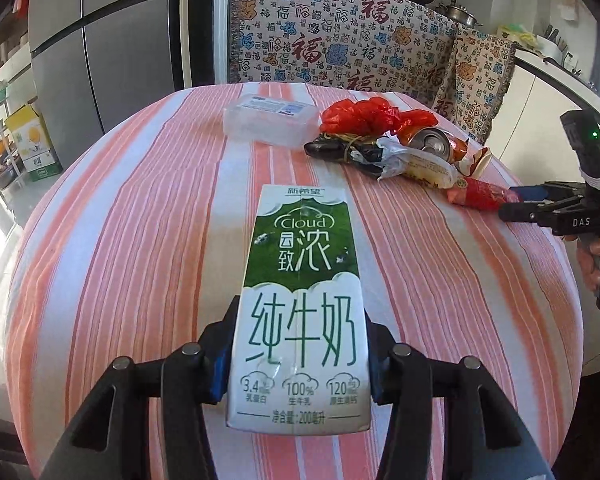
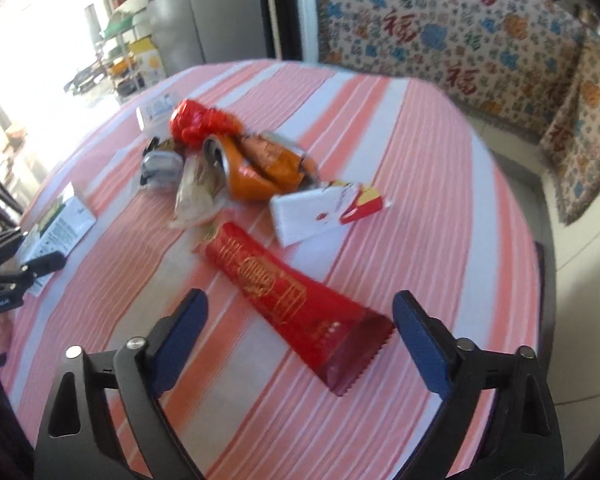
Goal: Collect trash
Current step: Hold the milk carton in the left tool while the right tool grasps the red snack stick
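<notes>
Left wrist view, left gripper (image 1: pixel 300 364) pinching a milk carton (image 1: pixel 300 304) whose base hides its fingertips, trash pile (image 1: pixel 396 144) near the table's far edge, right wrist view blurred, right gripper (image 2: pixel 300 340) spread around a red tube (image 2: pixel 296 300), apparently untouched, bare striped cloth (image 2: pixel 440 184) alongside

Right-wrist view motion-blurred; milk carton (image 2: pixel 62 226) partly behind left gripper (image 2: pixel 32 270), print unreadable.

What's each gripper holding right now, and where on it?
The left gripper clamps the milk carton by its two side faces near the bottom end. The right gripper holds nothing; its open jaws straddle the red tube near its crimped end.
</notes>
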A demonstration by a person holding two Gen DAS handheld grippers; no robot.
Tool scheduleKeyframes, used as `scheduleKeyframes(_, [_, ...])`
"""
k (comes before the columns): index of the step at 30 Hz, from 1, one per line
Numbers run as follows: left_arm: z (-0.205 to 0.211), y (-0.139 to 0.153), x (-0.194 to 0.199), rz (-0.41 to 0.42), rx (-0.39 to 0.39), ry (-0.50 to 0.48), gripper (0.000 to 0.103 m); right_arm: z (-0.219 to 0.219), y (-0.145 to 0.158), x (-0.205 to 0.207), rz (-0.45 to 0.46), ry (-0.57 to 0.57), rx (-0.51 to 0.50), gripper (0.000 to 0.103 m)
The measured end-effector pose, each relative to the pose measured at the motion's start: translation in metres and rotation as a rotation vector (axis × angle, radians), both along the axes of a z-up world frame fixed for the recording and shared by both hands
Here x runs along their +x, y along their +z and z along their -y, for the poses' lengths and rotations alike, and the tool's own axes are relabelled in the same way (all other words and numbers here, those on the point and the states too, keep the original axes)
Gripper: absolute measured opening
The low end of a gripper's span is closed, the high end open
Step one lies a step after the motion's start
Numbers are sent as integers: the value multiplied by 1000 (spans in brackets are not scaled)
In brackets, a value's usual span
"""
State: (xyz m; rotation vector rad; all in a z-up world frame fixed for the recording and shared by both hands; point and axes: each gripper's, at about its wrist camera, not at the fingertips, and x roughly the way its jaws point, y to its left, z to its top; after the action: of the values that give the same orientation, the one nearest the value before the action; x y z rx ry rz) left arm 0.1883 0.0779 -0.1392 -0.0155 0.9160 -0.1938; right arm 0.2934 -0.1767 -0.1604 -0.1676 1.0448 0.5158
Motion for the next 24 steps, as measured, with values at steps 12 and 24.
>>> scheduleKeyframes(12, [-1,3,-2,-26,-1,-67,55,-46,30,-58,-23,3,-103,82])
scheduleKeyframes(24, [-18,10,-11,-69,9,-81,55,-40,47,-43,-28,-31,-353,86])
